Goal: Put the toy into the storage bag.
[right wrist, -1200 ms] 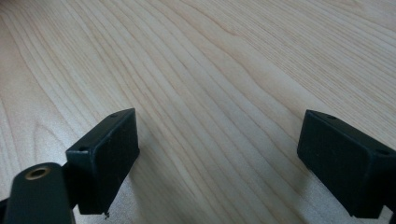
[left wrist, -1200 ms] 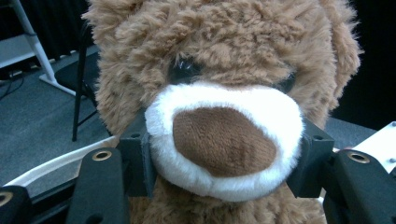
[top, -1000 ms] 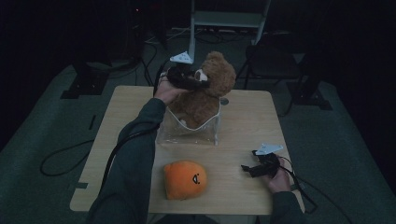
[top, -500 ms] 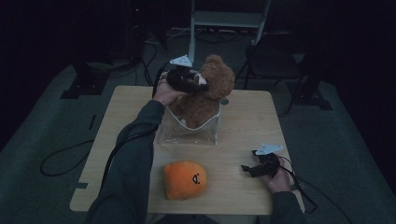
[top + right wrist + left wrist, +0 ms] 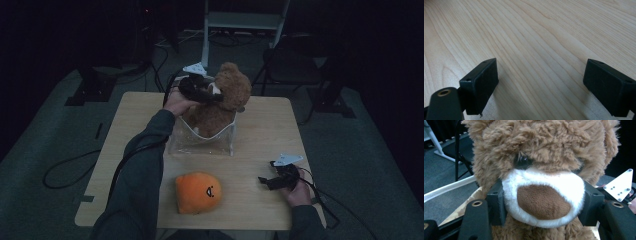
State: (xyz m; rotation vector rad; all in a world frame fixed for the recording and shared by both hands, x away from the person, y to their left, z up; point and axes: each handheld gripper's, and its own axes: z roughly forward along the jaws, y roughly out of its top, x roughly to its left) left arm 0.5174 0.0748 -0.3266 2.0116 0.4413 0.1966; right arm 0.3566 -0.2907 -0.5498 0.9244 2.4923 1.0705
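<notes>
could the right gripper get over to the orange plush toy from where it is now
Probably yes. The right gripper sits open on the table, and bare wood lies between it and the orange plush toy; the left gripper is busy on the teddy bear.

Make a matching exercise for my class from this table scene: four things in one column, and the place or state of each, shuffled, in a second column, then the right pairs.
Things:
1. teddy bear
2. orange plush
3. left gripper
4. right gripper

Places or states:
A. jaws wide apart, nothing between them, over bare wood
B. lying on the near part of the table
C. sitting in the clear bag, head above its rim
D. jaws closed on the bear's white snout

Pairs: 1-C, 2-B, 3-D, 4-A
</notes>
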